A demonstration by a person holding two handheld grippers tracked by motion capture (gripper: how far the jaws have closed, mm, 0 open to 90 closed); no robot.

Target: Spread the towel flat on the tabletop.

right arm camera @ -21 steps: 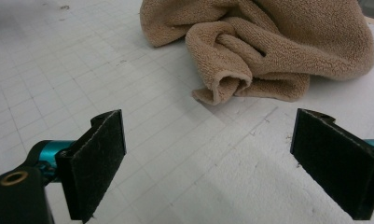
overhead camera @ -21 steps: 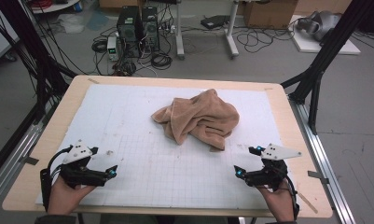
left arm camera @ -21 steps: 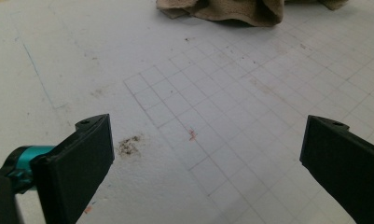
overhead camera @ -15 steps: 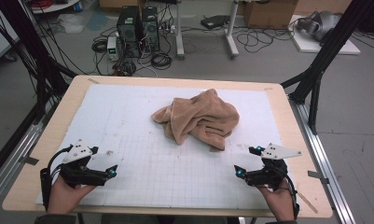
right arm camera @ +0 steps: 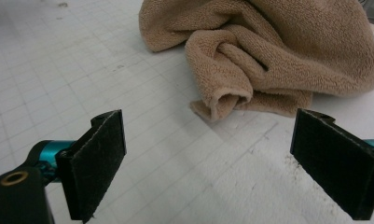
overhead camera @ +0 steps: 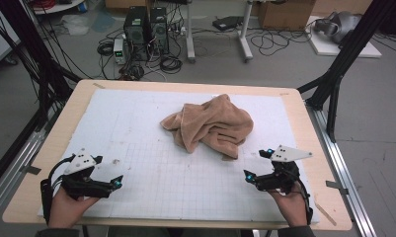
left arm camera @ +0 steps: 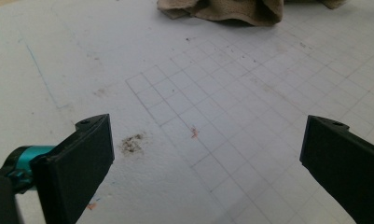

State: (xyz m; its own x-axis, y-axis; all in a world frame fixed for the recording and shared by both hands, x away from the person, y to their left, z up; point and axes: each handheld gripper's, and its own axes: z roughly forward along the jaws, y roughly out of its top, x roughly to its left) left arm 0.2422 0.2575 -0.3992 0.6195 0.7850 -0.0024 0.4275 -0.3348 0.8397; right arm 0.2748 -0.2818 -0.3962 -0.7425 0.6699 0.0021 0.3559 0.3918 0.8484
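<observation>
A crumpled tan towel [overhead camera: 210, 123] lies in a heap on the white gridded mat [overhead camera: 151, 148], a little past the table's middle. My left gripper [overhead camera: 112, 174] rests near the front left of the mat, held in a hand, jaws wide apart with nothing between them. In the left gripper view the left gripper [left arm camera: 205, 154] looks over bare mat, with the towel [left arm camera: 222, 9] far off at the top edge. My right gripper [overhead camera: 257, 164] sits at the front right, also open and empty. In the right gripper view the right gripper [right arm camera: 208, 154] faces the towel [right arm camera: 268, 51], whose folded corner lies just ahead.
The mat covers a wooden table [overhead camera: 304, 113] with black frame legs at both sides. Small dark stains [left arm camera: 131, 143] mark the mat near the left gripper. Beyond the far edge, computers [overhead camera: 146, 24] and cables lie on the floor.
</observation>
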